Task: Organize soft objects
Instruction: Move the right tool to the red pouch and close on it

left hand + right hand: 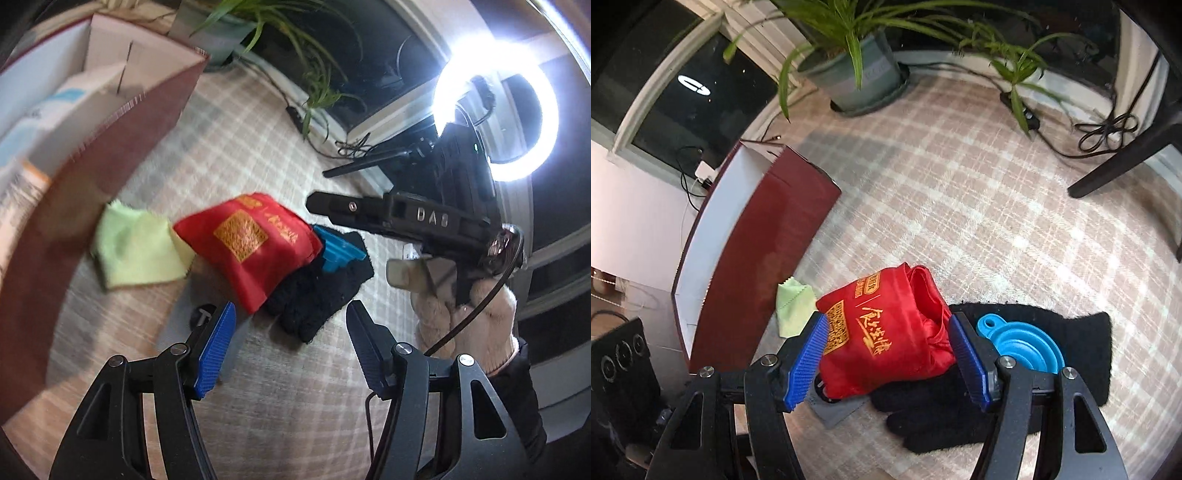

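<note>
Two grippers, both spread wide: right gripper (888, 356) straddles folded red satin bag (882, 332) for pickup; left gripper (291, 343) waits near maroon box (110, 177).

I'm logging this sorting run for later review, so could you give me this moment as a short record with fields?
surface: plaid cloth
soft items: red bag, green cloth, black glove
other item: blue funnel lying on black fabric
container: maroon box, left of the pile
stacking: red bag overlaps glove
right gripper: open, fingers straddling red bag
left gripper: open, above the cloth, holding nothing
background: potted plant
</note>
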`<state>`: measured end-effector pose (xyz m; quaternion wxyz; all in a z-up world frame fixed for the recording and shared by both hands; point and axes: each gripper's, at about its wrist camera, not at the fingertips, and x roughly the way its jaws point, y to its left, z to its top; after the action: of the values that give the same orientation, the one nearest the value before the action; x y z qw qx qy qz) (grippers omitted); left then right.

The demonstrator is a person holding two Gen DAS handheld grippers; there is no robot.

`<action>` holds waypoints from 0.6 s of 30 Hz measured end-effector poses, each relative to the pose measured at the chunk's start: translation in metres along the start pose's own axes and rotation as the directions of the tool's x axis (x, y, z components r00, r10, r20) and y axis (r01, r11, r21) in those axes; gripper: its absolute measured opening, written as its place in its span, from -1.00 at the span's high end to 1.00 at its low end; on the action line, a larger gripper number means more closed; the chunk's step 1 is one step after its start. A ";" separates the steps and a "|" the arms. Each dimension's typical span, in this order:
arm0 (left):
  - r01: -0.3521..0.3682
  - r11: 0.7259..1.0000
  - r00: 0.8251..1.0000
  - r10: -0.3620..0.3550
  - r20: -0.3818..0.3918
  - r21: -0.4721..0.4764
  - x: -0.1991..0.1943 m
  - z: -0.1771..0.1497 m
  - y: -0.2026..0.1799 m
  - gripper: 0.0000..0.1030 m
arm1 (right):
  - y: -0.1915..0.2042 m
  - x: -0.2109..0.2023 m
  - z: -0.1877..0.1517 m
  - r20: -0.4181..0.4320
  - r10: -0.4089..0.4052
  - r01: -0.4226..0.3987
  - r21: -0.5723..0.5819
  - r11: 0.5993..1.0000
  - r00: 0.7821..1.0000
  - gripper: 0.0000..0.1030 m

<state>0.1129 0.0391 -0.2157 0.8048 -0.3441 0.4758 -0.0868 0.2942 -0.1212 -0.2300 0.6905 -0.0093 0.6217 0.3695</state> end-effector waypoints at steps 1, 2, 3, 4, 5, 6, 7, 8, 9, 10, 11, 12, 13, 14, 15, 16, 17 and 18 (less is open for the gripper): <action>-0.005 1.000 1.000 0.005 -0.006 -0.005 0.005 -0.001 0.000 -0.20 | -0.002 0.003 0.002 -0.012 0.007 -0.007 0.004 1.000 1.000 -0.23; -0.007 1.000 1.000 0.007 -0.008 -0.009 0.008 -0.002 0.001 -0.20 | -0.004 0.007 0.004 -0.023 0.013 -0.013 0.008 1.000 1.000 -0.23; -0.008 1.000 1.000 0.008 -0.009 -0.015 0.012 -0.003 0.000 -0.20 | -0.006 0.011 0.006 -0.032 0.013 -0.013 0.010 1.000 0.999 -0.23; -0.009 1.000 1.000 0.009 -0.010 -0.022 0.015 -0.003 0.001 -0.20 | -0.007 0.014 0.007 -0.040 0.013 -0.013 0.010 1.000 0.999 -0.23; -0.011 0.999 1.000 0.010 -0.010 -0.030 0.018 -0.003 0.002 -0.20 | -0.008 0.018 0.009 -0.049 0.014 -0.013 0.007 1.000 0.999 -0.23; -0.014 0.999 1.000 0.013 -0.011 -0.039 0.021 -0.003 0.003 -0.20 | -0.009 0.021 0.011 -0.060 0.015 -0.015 0.004 1.000 0.998 -0.23; -0.017 0.999 1.000 0.017 -0.012 -0.047 0.025 -0.003 0.004 -0.20 | -0.009 0.025 0.012 -0.072 0.017 -0.017 0.001 1.000 0.997 -0.23; -0.023 0.998 1.000 0.022 -0.012 -0.053 0.028 -0.003 0.005 -0.20 | -0.009 0.027 0.012 -0.081 0.019 -0.020 -0.002 1.000 0.997 -0.23; -0.029 0.998 1.000 0.028 -0.014 -0.060 0.032 -0.002 0.007 -0.20 | -0.010 0.031 0.013 -0.093 0.023 -0.024 -0.004 1.000 0.995 -0.23; -0.033 0.997 0.999 0.032 -0.017 -0.067 0.034 -0.002 0.009 -0.20 | -0.011 0.033 0.014 -0.100 0.023 -0.024 -0.004 1.000 0.995 -0.23; -0.035 0.997 0.999 0.033 -0.019 -0.075 0.037 -0.002 0.010 -0.20 | -0.012 0.036 0.015 -0.106 0.024 -0.024 -0.003 1.000 0.994 -0.23; -0.038 0.996 0.999 0.036 -0.020 -0.080 0.040 -0.001 0.012 -0.20 | -0.012 0.039 0.016 -0.113 0.025 -0.026 -0.002 1.000 0.993 -0.23; -0.044 0.996 0.999 0.043 -0.020 -0.082 0.042 0.001 0.013 -0.20 | -0.013 0.042 0.016 -0.121 0.028 -0.028 -0.001 1.000 0.992 -0.23; -0.047 0.995 0.999 0.045 -0.019 -0.086 0.043 0.001 0.014 -0.20 | -0.014 0.044 0.016 -0.127 0.030 -0.031 -0.001 1.000 0.991 -0.23; -0.047 0.995 0.999 0.046 -0.018 -0.090 0.044 0.002 0.015 -0.20 | -0.014 0.047 0.017 -0.132 0.033 -0.034 -0.001 0.999 0.991 -0.23; -0.051 0.995 0.999 0.050 -0.019 -0.088 0.046 0.004 0.016 -0.20 | -0.014 0.048 0.016 -0.136 0.037 -0.038 -0.001 0.999 0.990 -0.23; -0.057 0.995 0.998 0.055 -0.019 -0.086 0.048 0.005 0.016 -0.20 | -0.013 0.050 0.016 -0.138 0.041 -0.042 -0.001 0.999 0.990 -0.23; -0.057 0.995 0.998 0.056 -0.019 -0.085 0.050 0.006 0.016 -0.20 | -0.013 0.052 0.016 -0.142 0.043 -0.044 -0.002 0.999 0.989 -0.23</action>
<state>0.1419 0.0308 -0.2594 0.7875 -0.3641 0.4951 -0.0464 0.3125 -0.0971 -0.2770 0.6364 -0.0240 0.6683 0.3844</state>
